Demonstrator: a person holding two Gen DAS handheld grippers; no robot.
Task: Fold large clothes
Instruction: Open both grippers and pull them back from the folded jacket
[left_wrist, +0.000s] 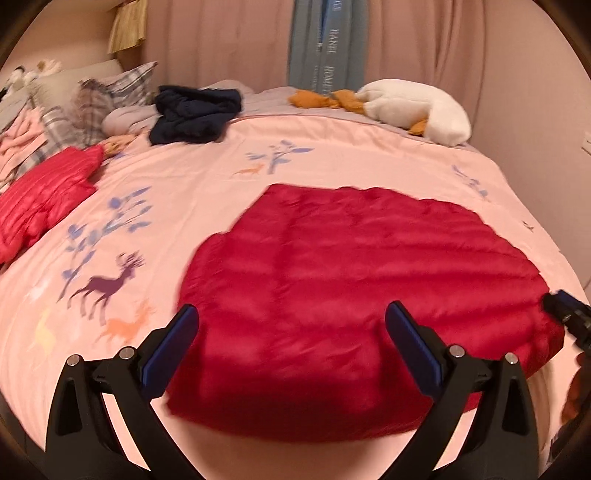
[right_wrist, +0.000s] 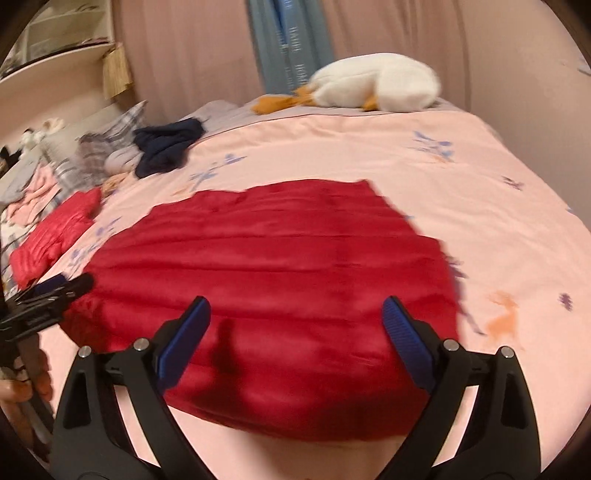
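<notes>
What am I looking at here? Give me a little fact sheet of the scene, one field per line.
Place: bed with a pink animal-print duvet
Main item: dark red quilted puffy garment, lying flat on the duvet
Left gripper: open, above the garment's near edge, holding nothing
Right gripper: open, above the same garment, holding nothing
Other clothes: brighter red quilted garment at left; crumpled navy garment farther back
Far edge: white plush goose with orange feet

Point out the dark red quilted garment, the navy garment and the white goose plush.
dark red quilted garment (left_wrist: 351, 280): left wrist view, centre panel.
navy garment (left_wrist: 195, 114): left wrist view, crumpled middle.
white goose plush (right_wrist: 376, 86): right wrist view, body.
</notes>
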